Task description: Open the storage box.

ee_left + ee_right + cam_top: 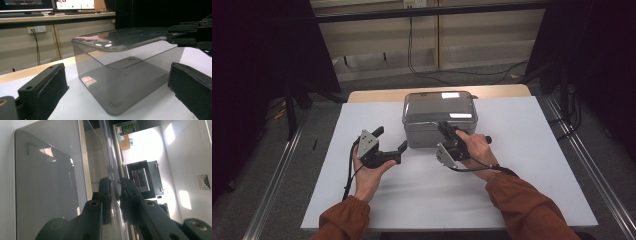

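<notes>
A smoky transparent plastic box [439, 131] stands at the middle back of the white table [522, 165], its clear lid [437, 105] on top. My right gripper [445, 127] reaches the box's front right rim, shut on the lid's edge. In the right gripper view the lid edge [110, 157] runs between the two pads of the right gripper [117, 192], with the box [45, 182] to the left. My left gripper [391, 139] is open by the box's front left corner, not touching it. In the left gripper view the box [140, 82] sits beyond the wide-apart jaws of the left gripper [115, 77]; the right gripper [175, 35] pinches the lid [125, 37].
A wooden strip [377, 95] runs along the table's far edge. Beyond it lie a grey floor and black cables [452, 72]. Metal rails [277, 180] flank the table on both sides. Bare white tabletop extends in front of and to the right of the box.
</notes>
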Action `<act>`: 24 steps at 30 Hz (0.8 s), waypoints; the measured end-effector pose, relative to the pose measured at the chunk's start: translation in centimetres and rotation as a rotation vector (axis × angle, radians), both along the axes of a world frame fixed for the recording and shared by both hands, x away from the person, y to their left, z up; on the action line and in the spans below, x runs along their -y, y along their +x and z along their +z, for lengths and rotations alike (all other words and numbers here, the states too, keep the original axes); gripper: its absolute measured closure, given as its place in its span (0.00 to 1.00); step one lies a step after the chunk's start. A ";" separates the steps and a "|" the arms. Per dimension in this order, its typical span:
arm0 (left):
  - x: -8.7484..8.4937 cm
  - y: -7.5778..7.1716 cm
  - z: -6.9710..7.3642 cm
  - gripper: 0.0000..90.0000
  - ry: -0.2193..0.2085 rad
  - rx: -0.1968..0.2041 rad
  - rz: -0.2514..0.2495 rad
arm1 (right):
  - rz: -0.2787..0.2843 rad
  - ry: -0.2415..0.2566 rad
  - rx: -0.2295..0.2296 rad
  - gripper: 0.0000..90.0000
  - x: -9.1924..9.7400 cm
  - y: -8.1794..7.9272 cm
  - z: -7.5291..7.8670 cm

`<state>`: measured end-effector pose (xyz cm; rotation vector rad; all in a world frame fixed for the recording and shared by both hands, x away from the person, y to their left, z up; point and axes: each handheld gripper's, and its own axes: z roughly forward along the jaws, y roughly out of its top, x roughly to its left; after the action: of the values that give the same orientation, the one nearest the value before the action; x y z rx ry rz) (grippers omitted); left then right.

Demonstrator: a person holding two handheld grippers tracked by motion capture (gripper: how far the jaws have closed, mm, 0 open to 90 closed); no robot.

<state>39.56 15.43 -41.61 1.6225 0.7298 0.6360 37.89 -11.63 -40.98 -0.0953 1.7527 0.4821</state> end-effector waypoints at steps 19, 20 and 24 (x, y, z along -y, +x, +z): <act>2.3 3.1 0.2 0.05 0.036 0.034 -0.007 | -0.006 0.032 0.014 0.88 0.1 0.4 1.3; 2.3 3.1 0.2 0.05 0.036 0.034 -0.007 | -0.005 0.034 0.012 0.88 0.1 0.5 1.4; 2.3 4.1 0.1 0.08 0.043 0.048 0.015 | -0.005 0.041 0.007 0.88 0.2 0.5 1.5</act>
<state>43.70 13.13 -41.50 1.6367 0.6982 0.7038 38.44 -11.80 -39.47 -0.0636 1.7353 0.5137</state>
